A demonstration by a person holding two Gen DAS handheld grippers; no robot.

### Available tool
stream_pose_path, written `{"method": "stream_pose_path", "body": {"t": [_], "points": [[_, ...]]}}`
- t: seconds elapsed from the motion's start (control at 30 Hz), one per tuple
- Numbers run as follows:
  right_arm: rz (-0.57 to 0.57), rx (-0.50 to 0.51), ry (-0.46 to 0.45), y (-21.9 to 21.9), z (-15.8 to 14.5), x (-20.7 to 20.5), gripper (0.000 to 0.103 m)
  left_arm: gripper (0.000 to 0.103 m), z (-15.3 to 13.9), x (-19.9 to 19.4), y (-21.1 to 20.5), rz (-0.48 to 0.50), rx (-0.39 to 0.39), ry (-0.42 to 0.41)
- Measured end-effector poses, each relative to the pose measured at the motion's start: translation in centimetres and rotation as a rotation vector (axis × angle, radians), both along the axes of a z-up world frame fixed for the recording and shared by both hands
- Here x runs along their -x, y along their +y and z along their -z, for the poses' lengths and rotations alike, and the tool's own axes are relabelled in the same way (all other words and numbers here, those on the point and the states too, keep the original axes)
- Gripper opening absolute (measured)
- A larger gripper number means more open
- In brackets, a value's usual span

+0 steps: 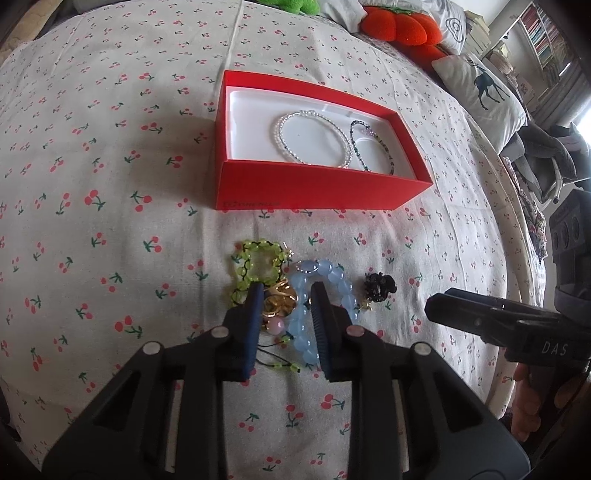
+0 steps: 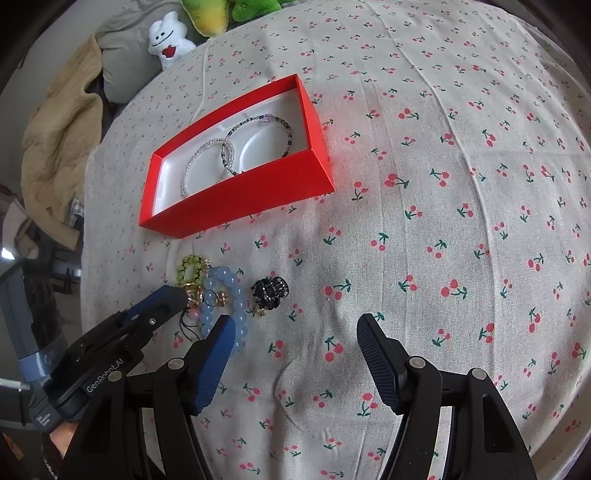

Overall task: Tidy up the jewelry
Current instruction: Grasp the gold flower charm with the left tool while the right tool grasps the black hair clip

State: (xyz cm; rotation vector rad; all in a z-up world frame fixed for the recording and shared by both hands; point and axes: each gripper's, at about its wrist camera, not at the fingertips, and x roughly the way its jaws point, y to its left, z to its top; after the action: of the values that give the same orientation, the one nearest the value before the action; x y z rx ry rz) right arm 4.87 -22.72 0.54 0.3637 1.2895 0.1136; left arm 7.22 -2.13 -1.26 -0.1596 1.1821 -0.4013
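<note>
A red box (image 1: 317, 188) (image 2: 236, 199) with a white lining lies open on the cherry-print bedspread. It holds a clear bead bracelet (image 1: 312, 138) (image 2: 207, 164) and a dark bead bracelet (image 1: 371, 147) (image 2: 258, 142). In front of it lies a pile: a green bead bracelet (image 1: 258, 267) (image 2: 190, 271), a blue bead bracelet (image 1: 328, 291) (image 2: 231, 306), gold pieces (image 1: 280, 301) and a black hair claw (image 1: 380, 288) (image 2: 269, 290). My left gripper (image 1: 286, 295) (image 2: 181, 295) is open, its fingers straddling the gold pieces and the blue bracelet's left side. My right gripper (image 2: 295, 328) (image 1: 436, 306) is open and empty, right of the pile.
Plush toys (image 2: 170, 37) and an orange cushion (image 1: 399, 27) lie at the bed's far edge. A deer-print pillow (image 1: 484, 92) and a bookshelf (image 1: 543, 37) are at the right. A tan blanket (image 2: 59, 140) lies off the bed's left side.
</note>
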Motion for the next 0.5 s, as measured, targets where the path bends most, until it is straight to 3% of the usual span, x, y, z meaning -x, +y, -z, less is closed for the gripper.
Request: {"method": "stream_pose_path", "body": {"t": [0.5], "points": [[0.009, 0.013, 0.023, 0.3, 1.1, -0.6, 0.07, 0.025, 1.0, -0.8, -0.5, -0.062, -0.007, 0.04]]}}
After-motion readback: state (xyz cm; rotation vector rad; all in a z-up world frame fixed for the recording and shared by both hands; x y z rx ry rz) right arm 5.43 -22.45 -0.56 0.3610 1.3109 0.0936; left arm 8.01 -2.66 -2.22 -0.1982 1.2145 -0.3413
